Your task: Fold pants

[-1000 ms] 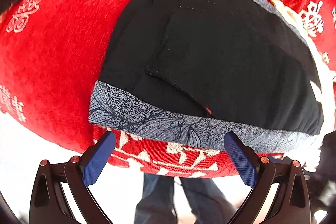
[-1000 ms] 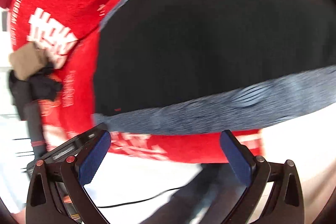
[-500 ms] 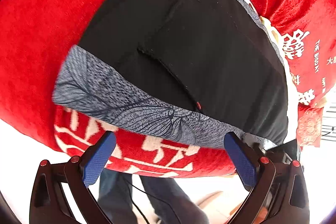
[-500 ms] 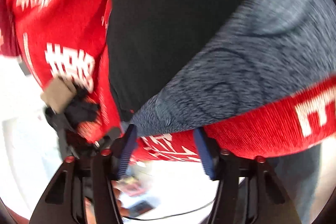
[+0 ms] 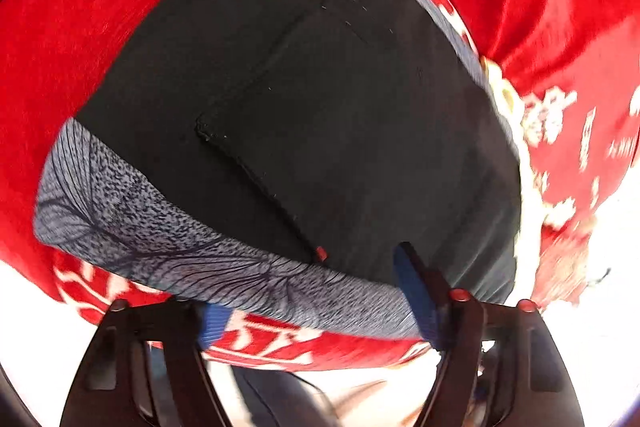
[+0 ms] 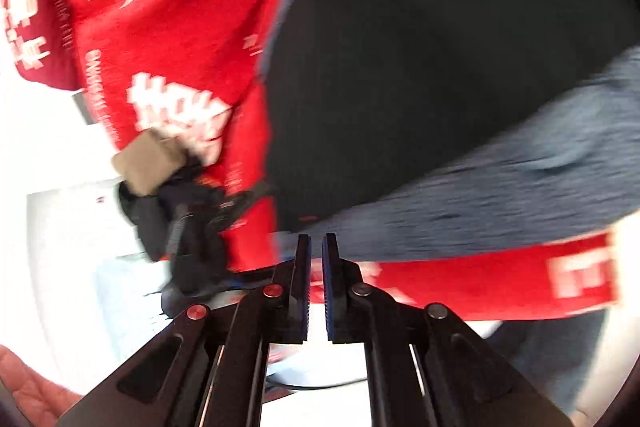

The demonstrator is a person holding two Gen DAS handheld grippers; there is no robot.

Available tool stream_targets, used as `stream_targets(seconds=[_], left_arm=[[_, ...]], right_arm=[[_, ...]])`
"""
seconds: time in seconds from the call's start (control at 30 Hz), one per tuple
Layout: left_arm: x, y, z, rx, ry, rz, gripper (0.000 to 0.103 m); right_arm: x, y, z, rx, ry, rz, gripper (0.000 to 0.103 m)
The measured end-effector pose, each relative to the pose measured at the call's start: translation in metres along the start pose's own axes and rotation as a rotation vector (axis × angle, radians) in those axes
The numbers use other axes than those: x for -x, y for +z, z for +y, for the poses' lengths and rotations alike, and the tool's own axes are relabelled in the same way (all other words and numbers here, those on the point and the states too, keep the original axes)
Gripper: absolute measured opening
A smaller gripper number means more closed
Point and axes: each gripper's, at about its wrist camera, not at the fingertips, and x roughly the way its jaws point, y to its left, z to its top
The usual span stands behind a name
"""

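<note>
Black pants (image 5: pixel 320 115) with a grey patterned waistband (image 5: pixel 168 247) lie on a table under a red cloth (image 5: pixel 80 27). My left gripper (image 5: pixel 316 303) straddles the waistband edge, the right finger (image 5: pixel 416 291) lying over the fabric and the left finger under it; the jaws stand apart. In the right wrist view the pants (image 6: pixel 440 67) and waistband (image 6: pixel 500 187) fill the right side. My right gripper (image 6: pixel 315 247) has its jaws nearly together at the waistband corner; whether cloth sits between the pads is hidden by blur.
The red cloth (image 6: pixel 160 27) has white characters and hangs over the table edge. A black device with a tan block (image 6: pixel 152 163) sits at the cloth's edge on the left. A person's legs (image 5: pixel 272 399) show below the table.
My right gripper went from wide open to nearly closed at the waistband corner. My left gripper moved forward onto the waistband edge, with its fingers closer together.
</note>
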Motion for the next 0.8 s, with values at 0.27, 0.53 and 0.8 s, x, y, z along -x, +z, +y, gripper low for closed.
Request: stream_targets(seconds=[0.27, 0.53, 0.8], left_arm=[[-0.001, 0.003, -0.009, 0.002, 0.018, 0.017, 0.073], [-0.003, -0.001, -0.014, 0.034, 0.114, -0.031, 0.041], [0.053, 0.016, -0.045, 0.047, 0.077, -0.118, 0.020]], right_arm=[[0.070, -0.001, -0.065, -0.144, -0.085, -0.158, 0.040], [0.097, 0.001, -0.107, -0.401, 0.042, -0.325, 0.040], [0.126, 0.054, -0.051, -0.259, 0.045, -0.186, 0.004]])
